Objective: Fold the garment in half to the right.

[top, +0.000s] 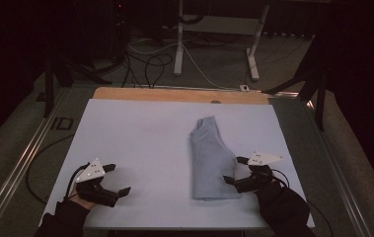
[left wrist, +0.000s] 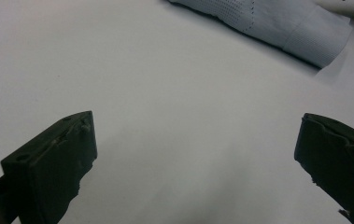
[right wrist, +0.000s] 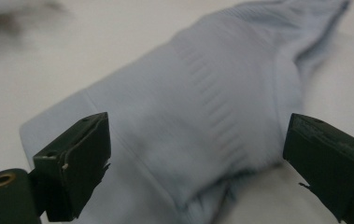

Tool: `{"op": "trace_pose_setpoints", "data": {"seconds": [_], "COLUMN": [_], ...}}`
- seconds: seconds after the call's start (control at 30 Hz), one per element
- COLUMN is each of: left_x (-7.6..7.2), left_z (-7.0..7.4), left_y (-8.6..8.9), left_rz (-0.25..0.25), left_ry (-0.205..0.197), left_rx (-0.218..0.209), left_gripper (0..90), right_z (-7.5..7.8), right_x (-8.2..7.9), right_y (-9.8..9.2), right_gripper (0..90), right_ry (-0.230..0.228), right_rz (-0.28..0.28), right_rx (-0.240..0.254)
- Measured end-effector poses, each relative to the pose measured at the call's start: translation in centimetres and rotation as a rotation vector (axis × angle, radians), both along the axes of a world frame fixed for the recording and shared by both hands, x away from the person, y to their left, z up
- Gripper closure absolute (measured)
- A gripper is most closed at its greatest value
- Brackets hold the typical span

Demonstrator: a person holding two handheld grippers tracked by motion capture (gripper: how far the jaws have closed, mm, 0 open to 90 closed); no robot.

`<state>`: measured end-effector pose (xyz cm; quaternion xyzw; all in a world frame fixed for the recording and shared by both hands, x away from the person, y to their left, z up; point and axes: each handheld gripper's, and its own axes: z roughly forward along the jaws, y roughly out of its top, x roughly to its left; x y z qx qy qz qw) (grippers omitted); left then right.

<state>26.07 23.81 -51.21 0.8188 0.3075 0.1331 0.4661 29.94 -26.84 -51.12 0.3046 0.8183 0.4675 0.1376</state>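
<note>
A pale blue-grey folded garment (top: 210,160) lies flat on the white sheet (top: 140,143), right of centre, its long side running away from me. My right gripper (top: 236,170) is open at the garment's near right edge, and in the right gripper view the cloth (right wrist: 202,116) spreads just ahead between the wide-apart jaws. My left gripper (top: 119,178) is open at the near left, over bare sheet, well apart from the cloth. The left gripper view catches the garment's corner (left wrist: 277,23) far ahead at the top.
The sheet covers a wooden table (top: 174,94), whose far edge shows as a tan strip. Beyond it stand white desk legs (top: 178,39) and loose cables (top: 150,59) on the floor. Metal rails (top: 21,158) run along both sides of the table.
</note>
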Motion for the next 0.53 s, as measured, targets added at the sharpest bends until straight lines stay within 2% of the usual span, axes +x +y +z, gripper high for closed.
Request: {"op": "trace_pose_setpoints", "data": {"seconds": [0.17, 0.27, 0.53], "left_x": [0.0, -0.1, 0.1], "left_z": [-0.1, -0.1, -0.4], "left_y": [0.0, -0.1, -0.1], "left_rz": [0.011, 0.015, 0.017], "left_ry": [-0.004, -0.007, 0.001], "left_rx": [0.005, 0.005, -0.003], "left_gripper": [0.4, 0.4, 0.4], "right_z": [-1.0, -1.2, -1.5], "right_x": [-0.6, -1.1, -1.6], "right_y": [-1.4, -2.0, -2.3], "right_gripper": [7.7, 7.7, 7.7], "right_ry": [0.035, 0.035, 0.033], "right_rz": [-0.074, -0.106, -0.127], "right_rx": [0.008, 0.01, 0.007]}}
